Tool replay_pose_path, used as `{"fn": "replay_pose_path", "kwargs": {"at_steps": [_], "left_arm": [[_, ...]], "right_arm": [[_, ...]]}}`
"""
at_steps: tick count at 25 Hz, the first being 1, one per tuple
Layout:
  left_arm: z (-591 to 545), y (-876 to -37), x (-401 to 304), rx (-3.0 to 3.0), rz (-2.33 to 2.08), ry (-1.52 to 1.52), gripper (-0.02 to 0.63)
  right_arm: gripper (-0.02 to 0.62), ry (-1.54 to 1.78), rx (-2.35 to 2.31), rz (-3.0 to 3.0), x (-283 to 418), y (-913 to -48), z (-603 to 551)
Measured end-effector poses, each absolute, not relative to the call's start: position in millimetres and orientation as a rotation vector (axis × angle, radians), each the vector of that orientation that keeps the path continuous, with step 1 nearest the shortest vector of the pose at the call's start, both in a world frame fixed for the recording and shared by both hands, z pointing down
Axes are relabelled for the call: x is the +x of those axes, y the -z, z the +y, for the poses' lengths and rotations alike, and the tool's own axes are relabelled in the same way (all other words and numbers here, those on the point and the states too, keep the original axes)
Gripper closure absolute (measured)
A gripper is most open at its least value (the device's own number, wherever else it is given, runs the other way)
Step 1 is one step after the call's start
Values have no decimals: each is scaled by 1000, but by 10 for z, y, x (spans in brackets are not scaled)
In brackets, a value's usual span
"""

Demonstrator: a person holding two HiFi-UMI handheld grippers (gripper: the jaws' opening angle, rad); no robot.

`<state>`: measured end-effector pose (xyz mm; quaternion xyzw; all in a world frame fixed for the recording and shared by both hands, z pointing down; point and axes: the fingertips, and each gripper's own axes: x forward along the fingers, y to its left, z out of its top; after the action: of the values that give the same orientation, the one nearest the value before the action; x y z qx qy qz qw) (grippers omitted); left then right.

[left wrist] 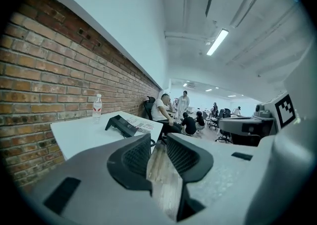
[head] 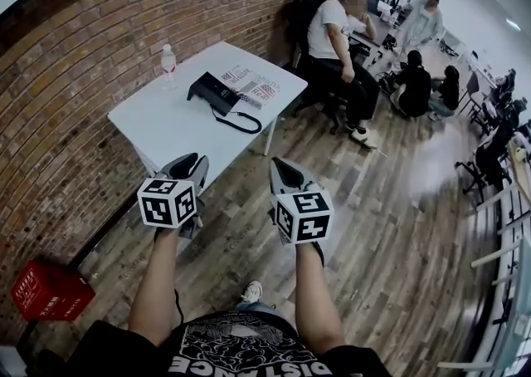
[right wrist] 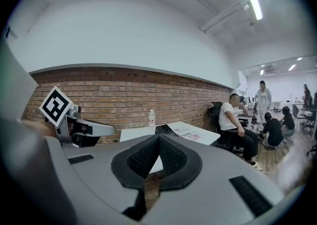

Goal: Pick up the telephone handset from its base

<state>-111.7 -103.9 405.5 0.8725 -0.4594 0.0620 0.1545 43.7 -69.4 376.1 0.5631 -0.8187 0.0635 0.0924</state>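
1. Forearms (head: 158,284) and both grippers sit closest in the head view. My left gripper (head: 189,159) and right gripper (head: 279,163) are side by side and apart from each other. Both aim at the desk (head: 158,130) and are held over the wooden floor (head: 382,226), short of the desk's near corner.
2. The telephone (head: 214,91) lies on the desk beside printed papers (head: 254,85), well apart from both grippers. Its black body has a long axis slanting from upper left to lower right in the head view. A cord (head: 241,123) loops from its right end toward the desk's edge.
3. At this range I cannot separate the handset from the base. In the right gripper view my own jaws cover most of the telephone. The left gripper view shows it as a low wedge, higher at its left end.
4. My left jaws stand moderately apart with nothing between them. Only floorboards show through the gap.
5. My right jaws meet at the tips and are empty.
6. A bottle (head: 168,61) stands upright on the desk's brick wall (head: 75,93) side. A red crate (head: 50,291) sits on the floor by that wall. A person (head: 336,43) is seated beyond the desk.
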Motion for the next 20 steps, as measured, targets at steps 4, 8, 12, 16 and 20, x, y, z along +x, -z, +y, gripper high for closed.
{"fn": "replay_pose_path", "kwargs": {"at_steps": [4,8,12,16,20], "left_arm": [[-1330,-4019,-833,2472,-1311,-150,508],[-1570,-4034,-601,2462,-1342,-165,500],[-1742,-4079,-396,2442,-1328,-159,477],[-1885,-4107,-244,2428,-1318,-151,468],[-2034,-4126,-163,2420,-1327,-145,459]], "right_arm": [[595,-183,1648,-2448,729,-3732,-1001],[596,-186,1612,-2475,951,-3748,-1241],[595,-194,1573,-2497,1110,-3775,-1449],[595,-201,1550,-2509,1245,-3790,-1594],[596,-200,1530,-2517,1350,-3817,-1720]]}}
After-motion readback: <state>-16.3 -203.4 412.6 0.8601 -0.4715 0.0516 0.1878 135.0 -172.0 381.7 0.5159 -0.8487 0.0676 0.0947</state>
